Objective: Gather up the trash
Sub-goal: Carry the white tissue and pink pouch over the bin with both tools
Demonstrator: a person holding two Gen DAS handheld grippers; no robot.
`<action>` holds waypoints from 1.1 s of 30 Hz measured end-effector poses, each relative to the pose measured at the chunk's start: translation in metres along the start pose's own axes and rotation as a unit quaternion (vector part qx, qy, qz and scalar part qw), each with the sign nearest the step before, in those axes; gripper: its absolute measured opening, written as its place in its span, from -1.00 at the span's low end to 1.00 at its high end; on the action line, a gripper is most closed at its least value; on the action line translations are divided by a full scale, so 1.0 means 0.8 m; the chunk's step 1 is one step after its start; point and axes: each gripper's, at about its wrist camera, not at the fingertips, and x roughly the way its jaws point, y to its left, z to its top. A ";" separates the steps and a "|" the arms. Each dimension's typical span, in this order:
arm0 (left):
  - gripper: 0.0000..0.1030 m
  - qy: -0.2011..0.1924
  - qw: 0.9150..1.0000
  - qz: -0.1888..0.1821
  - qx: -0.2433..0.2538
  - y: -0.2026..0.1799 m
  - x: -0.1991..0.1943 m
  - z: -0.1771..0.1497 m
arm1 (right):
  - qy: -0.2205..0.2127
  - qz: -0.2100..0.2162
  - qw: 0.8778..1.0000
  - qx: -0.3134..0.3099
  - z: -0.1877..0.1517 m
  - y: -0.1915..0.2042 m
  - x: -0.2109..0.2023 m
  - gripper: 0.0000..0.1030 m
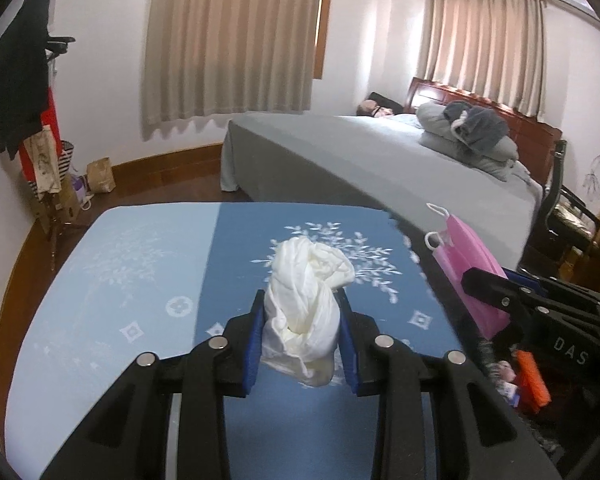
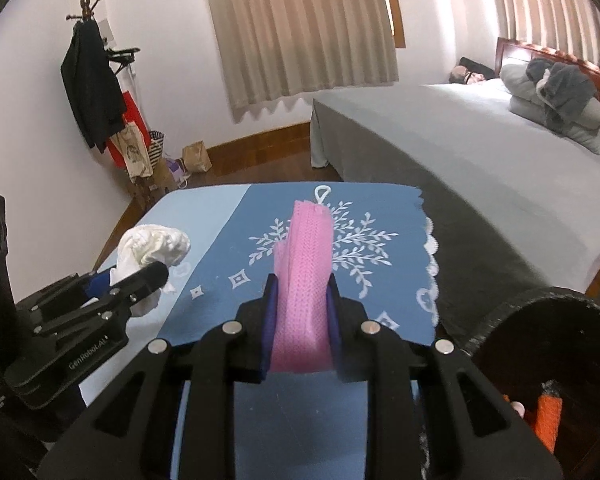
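A wide bed (image 1: pixel 380 160) with a smooth grey cover fills the right half of both views; its far right end is cut off by the frame edge. At its head stand a dark red wooden headboard (image 1: pixel 440 94) and a soft heap of grey pillows and clothes (image 1: pixel 472 132). Something small lies at the far corner of the bed, too blurred to make out. Beige curtains (image 1: pixel 236 40) hang in deep folds in the upper middle of each frame.

In the lower middle lies the bench (image 1: pixel 140 280), covered with a cloth in two blues, pale on the left and darker on the right, with white printed leaves and a scalloped lace edge. At the upper left a wooden coat stand (image 2: pixel 86 4) carries a black coat and some bags, and a brown paper bag (image 2: pixel 197 157) sits on the wooden floor.

At the lower right of the right wrist view is the round dark rim of a bin (image 2: pixel 540 312); orange things show inside, the rest is dark.

The left tongs (image 1: pixel 302 336), black with blue pads, are clamped on a crumpled white tissue (image 1: pixel 308 280), twisted and soft, above the bench. The right tongs (image 2: pixel 300 312) are clamped on a folded pink face mask (image 2: pixel 306 256) of woven-looking fabric; its white ear loop sticks out at the top. The lower end of the mask is hidden between the pads.
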 end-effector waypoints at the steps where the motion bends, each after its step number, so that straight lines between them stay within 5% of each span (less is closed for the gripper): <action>1: -0.36 -0.002 1.000 -0.003 0.003 -0.006 -0.005 0.000 | -0.003 -0.001 1.000 0.000 0.000 -0.001 -0.008 -0.58; 33: -0.36 -0.041 0.991 -0.093 0.083 -0.169 -0.101 -0.005 | -0.064 -0.067 0.995 0.034 -0.050 -0.074 -0.175 -0.57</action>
